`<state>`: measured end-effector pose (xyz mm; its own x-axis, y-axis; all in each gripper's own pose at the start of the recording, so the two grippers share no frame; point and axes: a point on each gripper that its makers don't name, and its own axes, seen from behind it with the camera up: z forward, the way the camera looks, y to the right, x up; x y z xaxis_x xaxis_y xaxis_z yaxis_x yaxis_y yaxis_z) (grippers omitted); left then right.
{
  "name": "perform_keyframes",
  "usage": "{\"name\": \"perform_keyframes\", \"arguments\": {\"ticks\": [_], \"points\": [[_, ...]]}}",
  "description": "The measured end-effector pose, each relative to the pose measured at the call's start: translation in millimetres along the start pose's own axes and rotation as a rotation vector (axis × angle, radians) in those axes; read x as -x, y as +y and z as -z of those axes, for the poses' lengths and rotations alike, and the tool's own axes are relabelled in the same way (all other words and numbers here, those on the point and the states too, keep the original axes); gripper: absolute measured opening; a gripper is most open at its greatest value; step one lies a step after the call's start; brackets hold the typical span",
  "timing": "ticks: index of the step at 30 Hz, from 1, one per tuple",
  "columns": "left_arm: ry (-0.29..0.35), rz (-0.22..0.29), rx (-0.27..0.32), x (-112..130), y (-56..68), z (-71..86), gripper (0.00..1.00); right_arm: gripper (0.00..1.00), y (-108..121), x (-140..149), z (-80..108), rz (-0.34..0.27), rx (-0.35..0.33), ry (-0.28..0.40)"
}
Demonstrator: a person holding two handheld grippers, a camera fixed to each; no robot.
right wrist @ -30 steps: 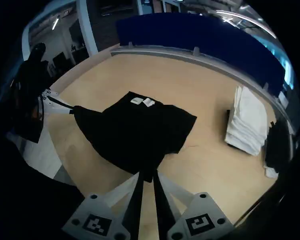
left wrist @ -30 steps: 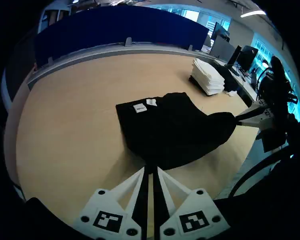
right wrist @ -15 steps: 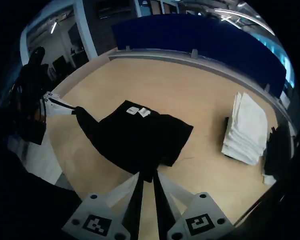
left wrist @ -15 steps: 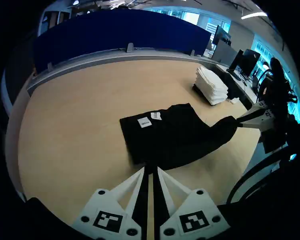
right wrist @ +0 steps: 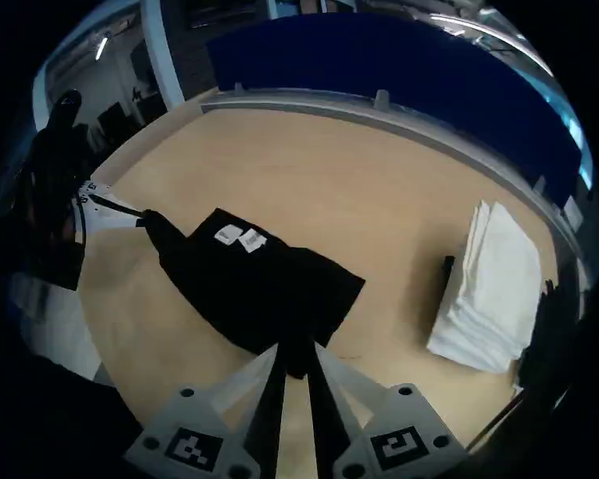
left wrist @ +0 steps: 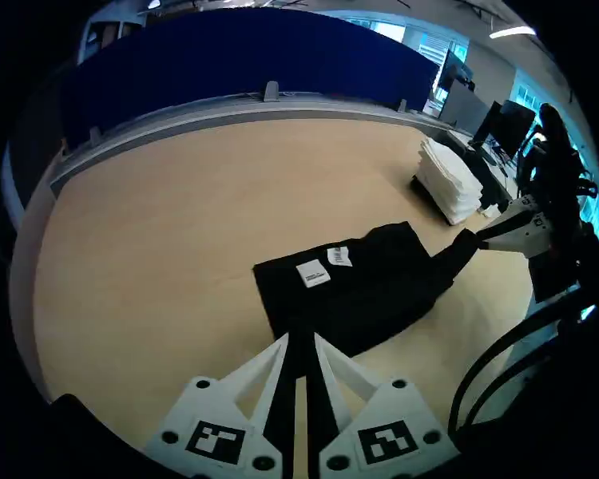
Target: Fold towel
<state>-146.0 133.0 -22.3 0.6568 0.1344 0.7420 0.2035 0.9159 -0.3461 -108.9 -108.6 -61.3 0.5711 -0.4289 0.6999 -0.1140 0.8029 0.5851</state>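
The left gripper [left wrist: 300,339] and right gripper [right wrist: 297,355] each clamp a corner of the towel [left wrist: 363,279], which lies on the table [left wrist: 180,207] just ahead. Expect limp, light cloth (sags between grips); hold corners.

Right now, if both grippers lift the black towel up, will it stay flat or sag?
The black cloth towel is probably floppy: it stretches into a soft point toward the right gripper and wrinkles near the left gripper. Lifted, its middle would likely sag. It looks thin, so probably light.
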Motion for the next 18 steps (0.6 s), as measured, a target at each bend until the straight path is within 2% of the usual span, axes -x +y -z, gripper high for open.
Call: {"name": "perform_keyframes", "arguments": {"ticks": [9,15,18], "points": [[-0.025,-0.002,-0.013,-9,-15.5,-31.7,0.07,0.17,20,-7,-32.1,-0.039,0.011,-0.029],[-0.056,0.023,-0.015,-7,-23.5,-48.4,0.07,0.17,24,-4,-46.6,-0.055,0.016,-0.055],[-0.063,0.018,-0.017,-7,-27.1,-55.4,0.07,0.17,26,-3,-51.2,-0.049,0.022,-0.064]]}}
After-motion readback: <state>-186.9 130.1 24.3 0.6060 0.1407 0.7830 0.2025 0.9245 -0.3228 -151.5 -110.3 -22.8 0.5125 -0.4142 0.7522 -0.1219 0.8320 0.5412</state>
